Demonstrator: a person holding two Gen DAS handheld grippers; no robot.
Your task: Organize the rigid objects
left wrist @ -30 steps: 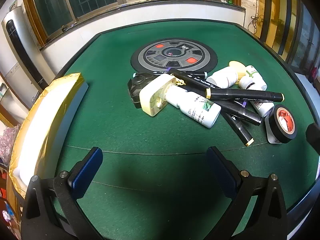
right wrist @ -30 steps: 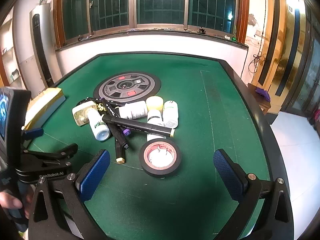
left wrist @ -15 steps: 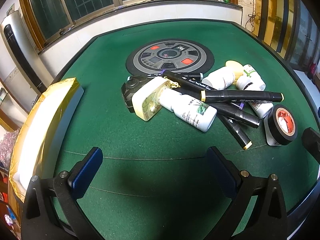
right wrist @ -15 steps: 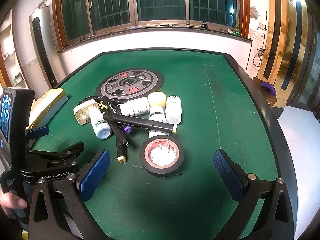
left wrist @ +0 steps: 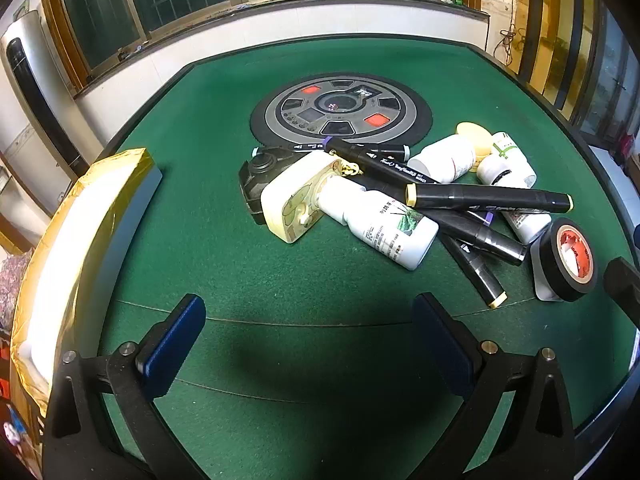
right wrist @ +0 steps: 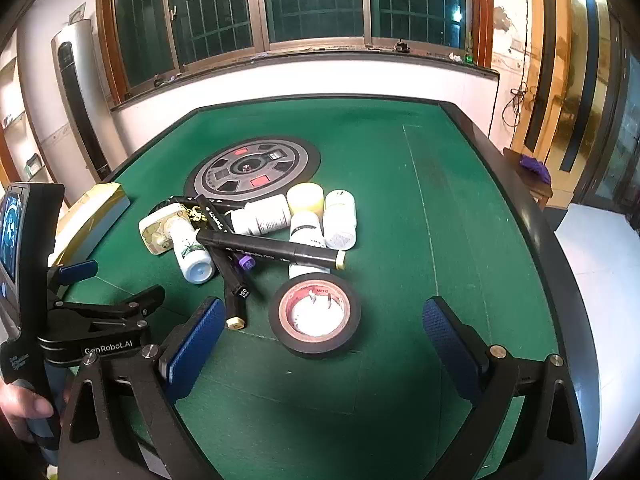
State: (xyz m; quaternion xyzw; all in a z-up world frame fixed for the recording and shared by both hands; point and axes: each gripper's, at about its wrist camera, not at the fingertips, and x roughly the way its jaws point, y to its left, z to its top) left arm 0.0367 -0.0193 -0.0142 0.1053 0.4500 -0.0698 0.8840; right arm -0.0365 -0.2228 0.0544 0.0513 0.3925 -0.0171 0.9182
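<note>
Your left view looks low across the table [left wrist: 224, 208]; your right sits higher, both sharing the pile [right wrist: 256, 236].

both grippers [left wrist: 308, 344] [right wrist: 320, 344] wide apart, empty

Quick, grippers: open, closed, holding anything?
Left gripper: open, empty, above bare felt.
Right gripper: open, empty, tape roll lying between its fingers, untouched.

Green felt table [right wrist: 460, 200], dark barred windows [right wrist: 316, 0], white wall [right wrist: 280, 80], gold door panels [right wrist: 576, 60]
</note>
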